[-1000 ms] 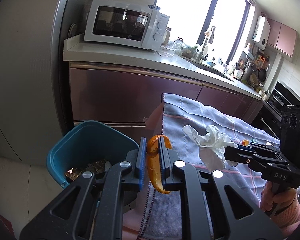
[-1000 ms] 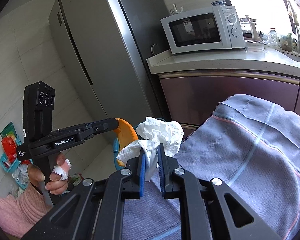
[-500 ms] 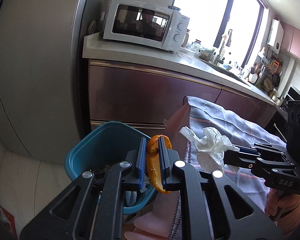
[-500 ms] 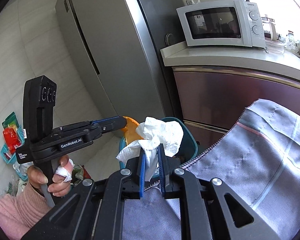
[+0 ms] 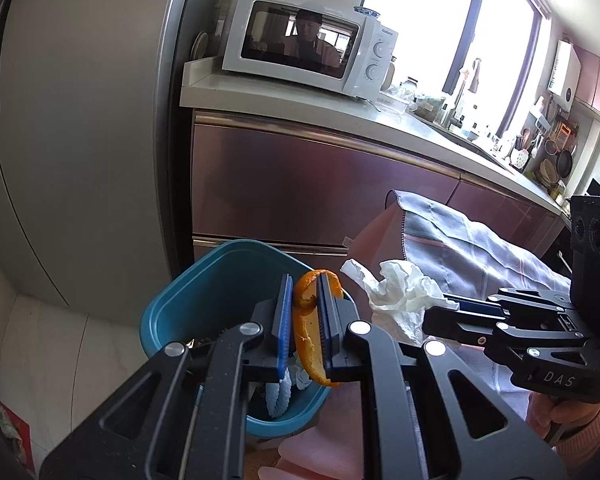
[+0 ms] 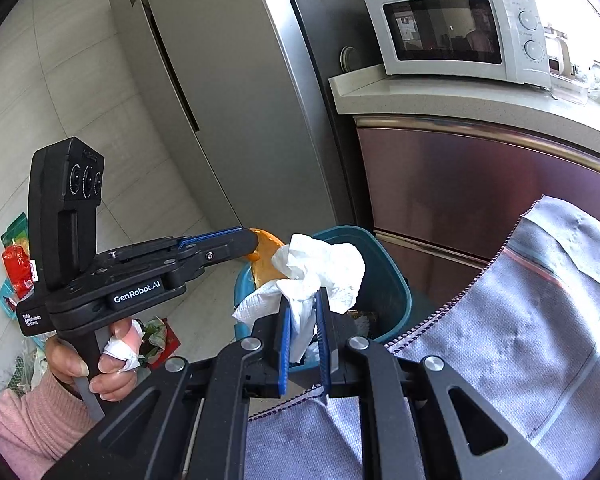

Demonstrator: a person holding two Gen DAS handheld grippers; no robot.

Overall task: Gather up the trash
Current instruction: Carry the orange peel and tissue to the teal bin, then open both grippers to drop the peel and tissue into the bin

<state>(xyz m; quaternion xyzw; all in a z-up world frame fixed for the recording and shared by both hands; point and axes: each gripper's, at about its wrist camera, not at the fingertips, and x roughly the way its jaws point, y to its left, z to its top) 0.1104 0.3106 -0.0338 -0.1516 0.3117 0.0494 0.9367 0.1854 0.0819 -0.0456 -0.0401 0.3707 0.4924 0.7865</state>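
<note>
Orange peel: curved strip of orange citrus peel [image 5: 305,332], pinched between the blue-padded fingers of the left hand-held gripper [image 5: 304,320]; it hangs above the near rim of the bin.
Tissue: crumpled white paper tissue [image 6: 320,276], clamped at its lower end by the right hand-held gripper [image 6: 303,336]; the loose wad stands above the jaws, over the bin's edge.
Left hand-held gripper: black frame, jaws closed onto the peel, held out over the bin.
Right hand-held gripper: black frame, jaws closed onto the tissue, just beside the left one.
Bin: teal-blue plastic waste bin [image 5: 204,292] on the floor, below both grippers; scraps and a pale blue cord lie inside.
Cloth: grey-blue woven cloth with thin red and white stripes [image 6: 520,320], draped just beside the bin.
Worktop: pale stone kitchen worktop [image 5: 284,100] on glossy maroon cabinets [image 5: 300,192], behind the bin.
Microwave: white microwave oven [image 5: 308,50], standing on the worktop.
Refrigerator: tall grey steel refrigerator [image 6: 220,100], left of the cabinets.
</note>
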